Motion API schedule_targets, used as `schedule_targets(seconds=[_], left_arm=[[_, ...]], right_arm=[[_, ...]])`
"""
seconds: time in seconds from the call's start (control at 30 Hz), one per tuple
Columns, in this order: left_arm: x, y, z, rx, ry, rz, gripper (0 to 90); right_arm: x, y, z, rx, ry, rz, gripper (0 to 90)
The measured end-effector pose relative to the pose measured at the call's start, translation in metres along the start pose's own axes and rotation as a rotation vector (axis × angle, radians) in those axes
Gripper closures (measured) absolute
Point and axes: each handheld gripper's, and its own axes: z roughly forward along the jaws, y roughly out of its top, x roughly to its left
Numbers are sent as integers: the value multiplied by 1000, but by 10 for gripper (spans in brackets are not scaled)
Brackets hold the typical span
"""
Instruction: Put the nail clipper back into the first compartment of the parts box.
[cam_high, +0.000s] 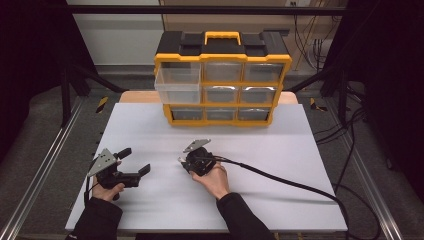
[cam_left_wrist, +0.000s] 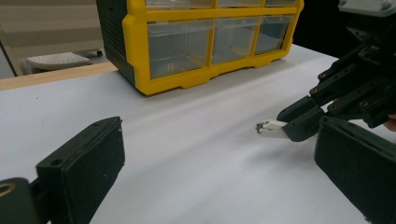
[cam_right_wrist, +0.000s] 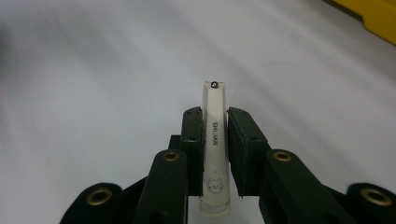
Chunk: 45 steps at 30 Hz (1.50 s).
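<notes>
My right gripper (cam_right_wrist: 215, 112) is shut on a white nail clipper (cam_right_wrist: 214, 140) with a small cat print and lettering; its tip sticks out past the jaws, just above the white table. In the high view that gripper (cam_high: 183, 161) sits mid-table, pointing left. From the left gripper view, the clipper's tip (cam_left_wrist: 268, 126) pokes out of the right gripper's jaws at the right. My left gripper (cam_high: 135, 162) rests at the table's left, open, with nothing between its wide-apart black pads (cam_left_wrist: 81, 170).
A yellow and black drawer organiser (cam_high: 222, 77) stands at the back of the white table (cam_high: 280, 165); its top-left clear drawer (cam_high: 177, 85) is pulled out. A black cable (cam_high: 290, 182) trails right from the right gripper. Metal rails run along both table sides.
</notes>
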Motion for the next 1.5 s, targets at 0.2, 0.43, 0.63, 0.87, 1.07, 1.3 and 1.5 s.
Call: schedule_targets(seconds=[0.2, 0.43, 0.63, 0.87, 1.07, 1.3, 1.5], left_arm=[[0, 0, 0, 2, 2, 0, 18], [0, 0, 0, 4, 3, -3, 18], [0, 0, 0, 6, 3, -2, 17], [0, 0, 1, 5, 6, 0, 17], [0, 0, 1, 7, 6, 0, 17], [0, 0, 1, 7, 6, 2, 17], [0, 0, 1, 6, 4, 3, 17]], right_arm=[[0, 5, -14, -10, 0, -11, 771], [-4, 11, -35, -48, 11, -8, 771], [-12, 12, -53, -71, 4, -2, 771], [-18, 14, -72, -97, 2, -7, 771], [-20, 20, -92, -136, 9, -10, 771], [-23, 27, -114, -181, 6, -10, 771], [-28, 31, -128, -200, 1, -8, 771]])
